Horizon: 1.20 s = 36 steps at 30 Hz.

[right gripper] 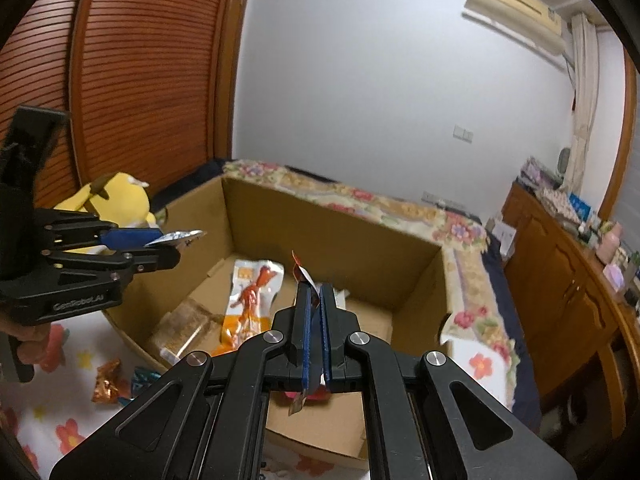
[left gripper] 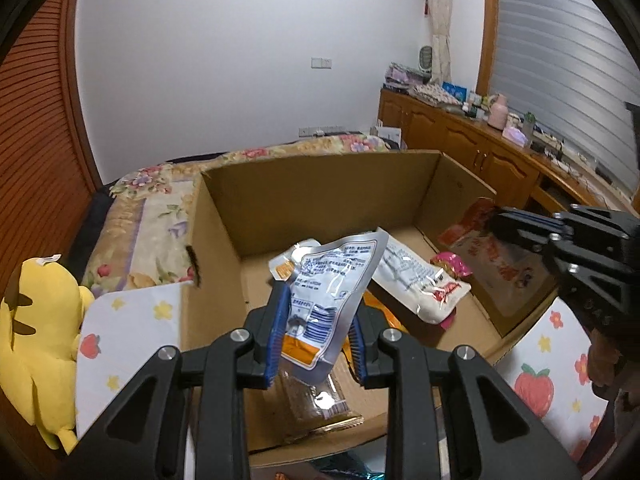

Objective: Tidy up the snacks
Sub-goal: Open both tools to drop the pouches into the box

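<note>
The left gripper [left gripper: 316, 320] has its blue pads squeezed onto a silver snack pouch [left gripper: 328, 284], which sticks up between them over the near part of the cardboard box [left gripper: 320, 196]. The right gripper [right gripper: 316, 320] is pinched almost fully closed on a thin red and orange wrapper [right gripper: 306, 276] that pokes out above and below its pads, and it also hangs over the box. The box sits open on a bed with a strawberry and flower sheet [left gripper: 132, 332]. Inside the box, near the front, lies a brown snack bar in a clear wrap [left gripper: 320, 404]. A bit farther in lies a white pouch with red print [left gripper: 420, 284], with a small pink packet [left gripper: 452, 264] just beside it. An orange and white pouch [right gripper: 252, 296] lies flat on the box floor. On the sheet to the near left of the box are a crinkly orange candy wrapper [right gripper: 106, 376] and a teal one [right gripper: 142, 378]. A yellow plush toy [left gripper: 40, 340] sits left of the box. Farther back is a flowered blanket [left gripper: 160, 184], then a white wall. On the far right stands a wooden cabinet [left gripper: 460, 140] with bottles on top.
</note>
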{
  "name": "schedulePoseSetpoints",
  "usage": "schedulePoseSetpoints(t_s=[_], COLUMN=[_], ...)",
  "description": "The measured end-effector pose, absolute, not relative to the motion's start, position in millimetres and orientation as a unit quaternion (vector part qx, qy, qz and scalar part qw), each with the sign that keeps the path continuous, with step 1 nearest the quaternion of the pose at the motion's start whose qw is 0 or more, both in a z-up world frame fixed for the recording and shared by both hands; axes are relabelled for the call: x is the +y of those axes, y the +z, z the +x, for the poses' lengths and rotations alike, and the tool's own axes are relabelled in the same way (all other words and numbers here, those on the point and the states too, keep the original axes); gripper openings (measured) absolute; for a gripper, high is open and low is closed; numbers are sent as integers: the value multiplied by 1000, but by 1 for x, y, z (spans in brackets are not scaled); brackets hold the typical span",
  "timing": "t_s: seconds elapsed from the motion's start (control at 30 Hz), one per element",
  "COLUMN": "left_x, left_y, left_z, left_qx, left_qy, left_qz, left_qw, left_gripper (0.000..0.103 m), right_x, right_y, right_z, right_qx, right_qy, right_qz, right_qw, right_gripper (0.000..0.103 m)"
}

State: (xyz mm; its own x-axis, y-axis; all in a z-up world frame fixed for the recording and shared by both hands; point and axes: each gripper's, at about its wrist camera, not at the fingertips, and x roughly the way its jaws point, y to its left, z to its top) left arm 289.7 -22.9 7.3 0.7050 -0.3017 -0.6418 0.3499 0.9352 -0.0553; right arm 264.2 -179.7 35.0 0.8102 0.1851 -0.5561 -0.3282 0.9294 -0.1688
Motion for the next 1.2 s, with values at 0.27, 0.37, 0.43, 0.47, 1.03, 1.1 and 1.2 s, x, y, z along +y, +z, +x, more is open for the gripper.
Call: schedulePoseSetpoints(t_s=[0.27,0.37,0.43,0.47,1.03,1.1,1.2], left_x=[-36,-35,-33,-33,-36,-35,-34], left_y=[-3,-4,-3,-3,12,13,14], left_z=[290,291,292,292,267,261,253], left_qx=[360,363,365,366,332,330,327], left_qy=[-181,-182,-182,-181,-188,-186,-184], left_qz=[50,47,46,48,48,51,53], left_qw=[914,913,912,912,923,924,926], left_gripper=[27,27,27,27,86,93,97], right_x=[-181,-183,-184,-184,-202,-202,-204], right_y=[7,0,-3,-3,-3,0,7], right_z=[282,285,286,288,280,274,260], right_qx=[312,322,328,331,335,330,313], right_qy=[139,140,142,143,138,137,135], right_qz=[-107,-99,-92,-89,-49,-53,-51], right_qw=[934,931,929,929,931,933,939], right_gripper=[2,2,2,2,50,54,72])
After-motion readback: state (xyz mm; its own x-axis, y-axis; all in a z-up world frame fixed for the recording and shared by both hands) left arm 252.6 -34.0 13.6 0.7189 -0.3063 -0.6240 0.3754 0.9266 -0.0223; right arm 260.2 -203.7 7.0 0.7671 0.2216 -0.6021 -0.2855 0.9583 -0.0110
